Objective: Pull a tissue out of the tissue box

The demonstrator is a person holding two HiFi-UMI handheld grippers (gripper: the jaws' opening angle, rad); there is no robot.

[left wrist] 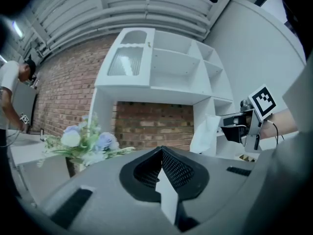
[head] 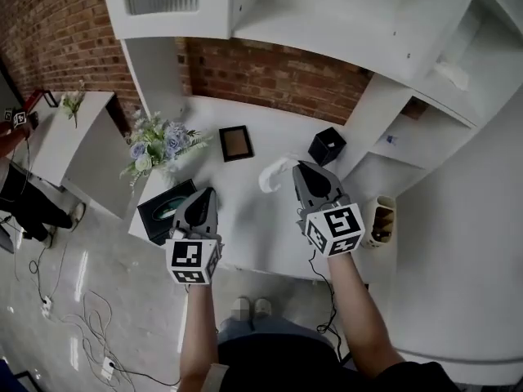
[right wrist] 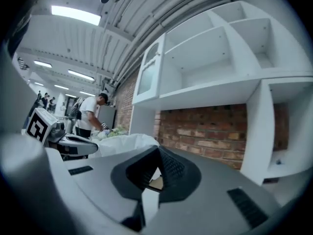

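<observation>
We logged the dark tissue box (head: pixel 157 213) at the front left corner of the white table (head: pixel 245 211). The left gripper (head: pixel 204 194) hovered just right of the box and covered its right edge in the head view, with its jaws pressed together on nothing. Further right of the box and well apart from it, the right gripper (head: pixel 299 170) had its jaws closed on a white tissue (head: pixel 274 175). The tissue hung crumpled off the tips, clear of the box. Just behind the box stood a bunch of pale flowers (head: pixel 159 147). Behind and right of the box lay a picture frame (head: pixel 235 143), and further right again a small black cube holder (head: pixel 327 145). A cup (head: pixel 382 220) sat far right of the box, past the right gripper. Bare tabletop lay between box and tissue.
</observation>
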